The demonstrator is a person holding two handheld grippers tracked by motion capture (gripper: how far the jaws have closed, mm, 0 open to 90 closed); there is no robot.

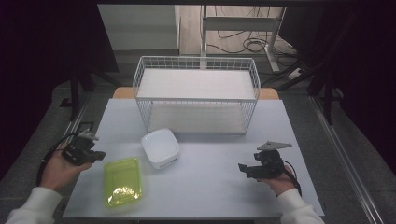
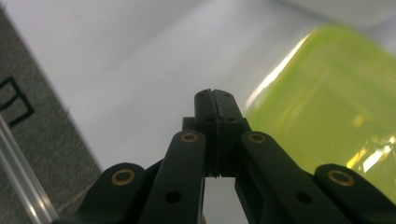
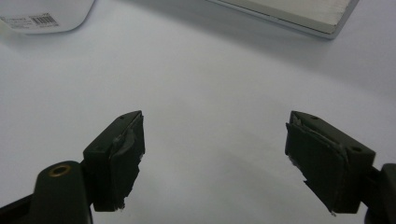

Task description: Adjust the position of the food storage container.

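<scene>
Dark floor and trailing cables framed a pale grey bench that spread across the middle of the high view. At its upper centre stood a white wire basket, open at the top, apparently the place where containers were meant to go. Below it, left of centre, a white square tub sat tilted, and in the upper left of the right gripper view a barcode sticker showed on its side, the print too small to read. Lower left lay a yellow-green tray, flat on the bench. The left gripper hung just left of that tray, its fingers pressed together on nothing, probably drawn aside. The right gripper waited at the lower right, well apart from both containers, its fingers spread wide over bare bench, likely readied for a pickup.
</scene>
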